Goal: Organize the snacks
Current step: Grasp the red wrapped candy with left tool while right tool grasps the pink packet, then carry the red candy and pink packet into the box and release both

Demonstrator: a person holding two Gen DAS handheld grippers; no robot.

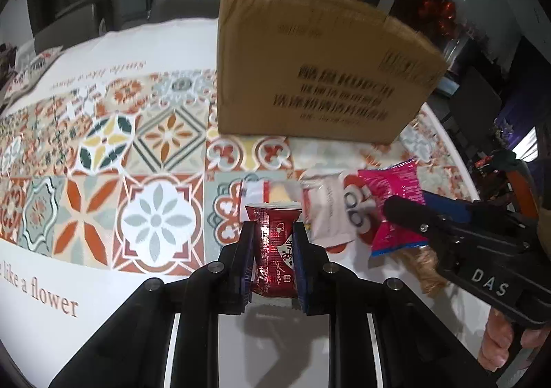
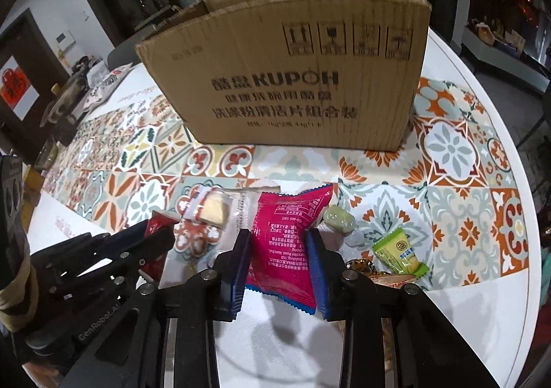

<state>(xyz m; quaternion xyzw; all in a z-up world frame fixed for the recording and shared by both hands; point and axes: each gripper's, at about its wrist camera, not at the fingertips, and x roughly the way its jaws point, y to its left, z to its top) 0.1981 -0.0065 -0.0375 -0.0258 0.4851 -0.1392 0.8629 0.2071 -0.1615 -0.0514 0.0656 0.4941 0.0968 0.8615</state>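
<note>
Two snacks are in my grip at once, one per hand. My left gripper (image 1: 272, 250) pinches a dark red packet (image 1: 273, 243) between its blue pads, the wrapper squeezed upright with its crimped top poking out above the fingers. My right gripper (image 2: 279, 267) is clamped on a bright pink packet (image 2: 284, 243), which fills the gap between the pads and sticks out at both ends. Both packets look lifted clear of the table (image 2: 482, 302), with shadows lying on the white cloth below them, though I judge that rather than see it outright.

The cardboard box (image 2: 292, 85) stands open-topped toward the far edge of the table, on the tiled strip of the cloth. It is the likely place for the snacks, and I cannot see inside it, so how many are already stowed I cannot tell.

Plenty is left on the near part of the table, between me and the box. A clear-wrapped pale yellow cake (image 2: 213, 207) lies left of the pink packet, a white packet with a red pattern (image 2: 193, 240) just beside it, a pale green sweet (image 2: 339, 219) to the right, and a green-and-yellow packet (image 2: 401, 252) further toward the right edge. Something gold-wrapped (image 2: 358, 265) peeks out behind my right finger.

So the job reads as partway: two in hand awaiting the box, at least five more waiting loose.
</note>
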